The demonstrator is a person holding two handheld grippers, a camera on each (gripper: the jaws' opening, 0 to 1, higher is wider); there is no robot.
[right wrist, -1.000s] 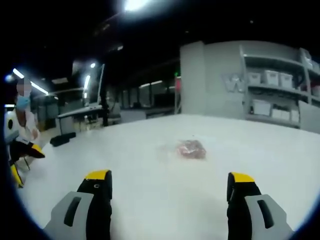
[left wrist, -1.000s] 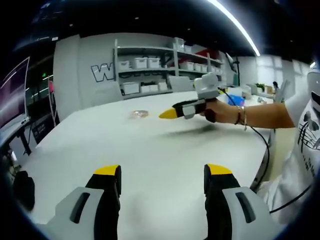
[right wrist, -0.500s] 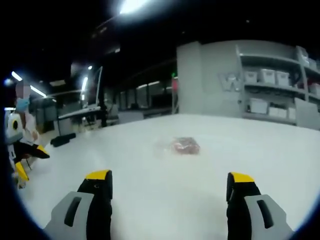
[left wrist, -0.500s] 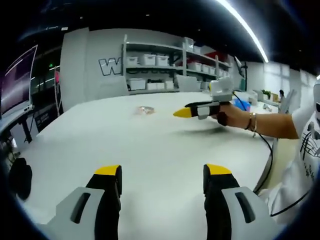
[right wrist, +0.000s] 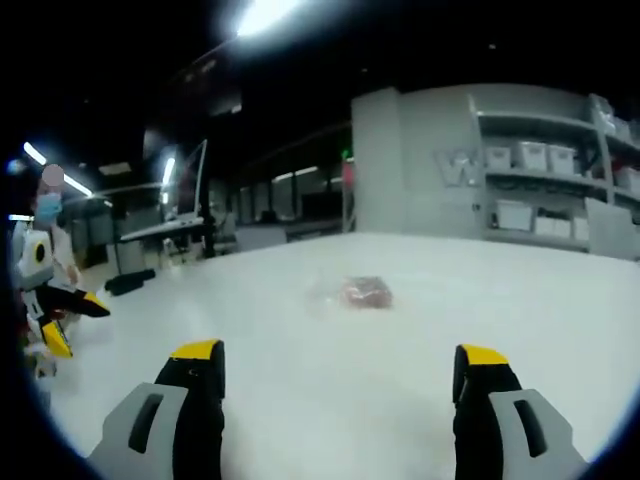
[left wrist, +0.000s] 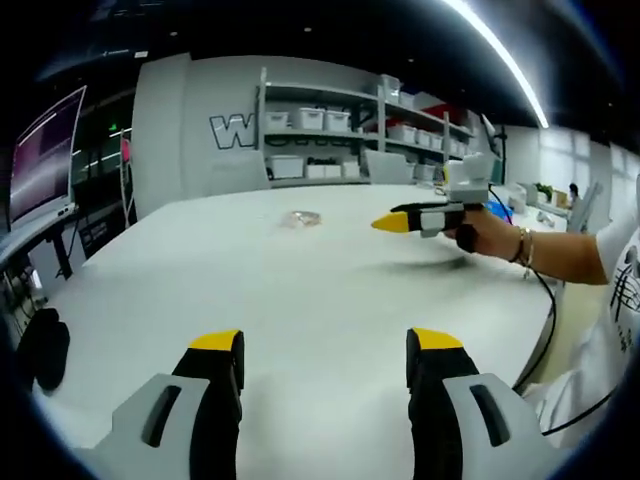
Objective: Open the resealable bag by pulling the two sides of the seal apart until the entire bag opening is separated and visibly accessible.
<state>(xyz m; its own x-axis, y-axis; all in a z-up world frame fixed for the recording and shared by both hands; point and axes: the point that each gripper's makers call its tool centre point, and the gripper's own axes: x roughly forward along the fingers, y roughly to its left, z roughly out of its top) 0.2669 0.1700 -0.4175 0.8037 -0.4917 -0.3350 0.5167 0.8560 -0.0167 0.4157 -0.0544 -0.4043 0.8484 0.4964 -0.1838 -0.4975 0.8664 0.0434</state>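
Resealable bag [right wrist: 362, 292] lies on the table [right wrist: 330, 380], shelves [left wrist: 330, 130] behind

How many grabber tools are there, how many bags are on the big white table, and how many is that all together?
Grippers: 2, the left gripper and the right gripper, both held above the white table.
Bags: 1, the clear resealable bag with something reddish inside.
Total: 3
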